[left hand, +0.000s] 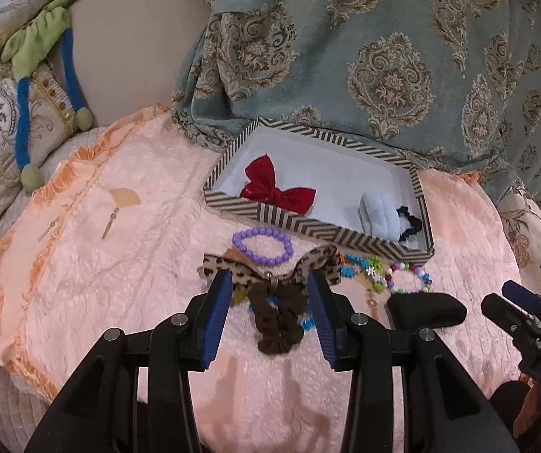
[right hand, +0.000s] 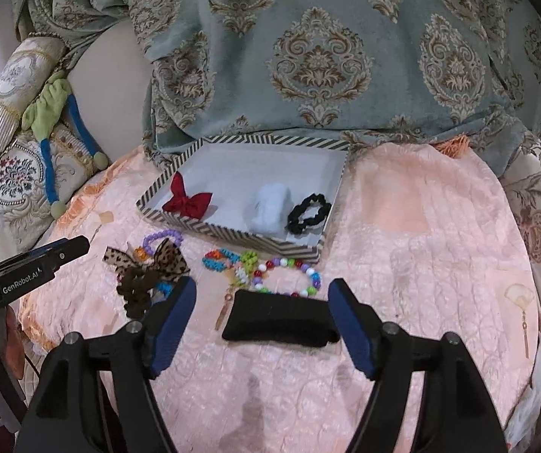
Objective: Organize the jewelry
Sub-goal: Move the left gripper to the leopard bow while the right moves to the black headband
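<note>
Three pieces are already lying inside the striped box [right hand: 232, 232]: a red bow [right hand: 187, 201] toward its left end, a pale blue scrunchie [right hand: 270, 204] right of that, and a black scrunchie [right hand: 308, 213] by its right wall. The rest is still waiting on the pink cloth [right hand: 421, 245] in front of the box, so the job is looking roughly a third done.

Just in front of the box's near wall, a purple bead bracelet [left hand: 263, 247], a leopard-print bow [left hand: 270, 270] with its brown scrunchie, several multicoloured bead bracelets [right hand: 289, 275] and a black headband [right hand: 280, 319] are lying close together. A gold fan earring [left hand: 125, 198] is sitting well left of the box, and another [right hand: 520, 296] well to its right.

The left gripper [left hand: 270, 302] is hovering with its jaws spread on either side of the leopard-print bow, pinching nothing; the right gripper [right hand: 263, 317] is likewise spread wide around the black headband, not closing on it
</note>
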### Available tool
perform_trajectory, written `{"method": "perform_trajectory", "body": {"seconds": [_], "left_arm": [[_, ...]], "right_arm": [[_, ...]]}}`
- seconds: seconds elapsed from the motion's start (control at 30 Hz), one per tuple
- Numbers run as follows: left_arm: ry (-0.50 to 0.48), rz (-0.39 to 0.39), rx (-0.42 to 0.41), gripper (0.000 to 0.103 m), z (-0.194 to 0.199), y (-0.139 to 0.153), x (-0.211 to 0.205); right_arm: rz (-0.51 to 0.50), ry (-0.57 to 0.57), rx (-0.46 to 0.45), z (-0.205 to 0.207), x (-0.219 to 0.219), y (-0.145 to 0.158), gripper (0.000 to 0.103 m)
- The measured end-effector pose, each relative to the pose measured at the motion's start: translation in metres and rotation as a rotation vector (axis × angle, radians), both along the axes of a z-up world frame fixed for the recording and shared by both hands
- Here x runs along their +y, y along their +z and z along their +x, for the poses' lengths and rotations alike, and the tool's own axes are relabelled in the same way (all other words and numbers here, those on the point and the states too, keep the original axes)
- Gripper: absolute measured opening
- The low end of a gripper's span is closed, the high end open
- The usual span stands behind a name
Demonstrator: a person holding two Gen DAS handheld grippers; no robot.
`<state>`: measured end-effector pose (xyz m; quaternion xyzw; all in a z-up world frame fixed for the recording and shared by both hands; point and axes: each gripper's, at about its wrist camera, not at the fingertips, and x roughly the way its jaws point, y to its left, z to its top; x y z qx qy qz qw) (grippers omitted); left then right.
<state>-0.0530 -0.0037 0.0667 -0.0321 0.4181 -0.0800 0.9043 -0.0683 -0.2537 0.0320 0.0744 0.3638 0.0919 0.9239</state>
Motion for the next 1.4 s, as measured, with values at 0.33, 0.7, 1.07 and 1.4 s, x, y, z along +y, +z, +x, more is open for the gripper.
{"method": "perform_trajectory", "body": {"seconds": [0.33,0.7,1.07,1.4], "left_arm": [[0.017,-0.028,0.029,0.024,-0.014,-0.007,0.008],[0.038,-0.022,0.037,0.024,-0.019,-0.013,0.012],[0.043,-0.014,0.047,0.024,-0.018,-0.019,0.013],[0.05,-0.025,0.078,0.024,-0.014,-0.026,0.016]], "right_arm": [[0.006,0.001,0.029,-0.016,-0.005,-0.01,0.077],[0.0,0.026,0.018,-0.021,0.0,-0.008,0.077],[-0.009,0.03,0.04,-0.018,0.003,-0.013,0.077],[-0.01,0.037,0.058,-0.015,0.004,-0.018,0.077]]}}
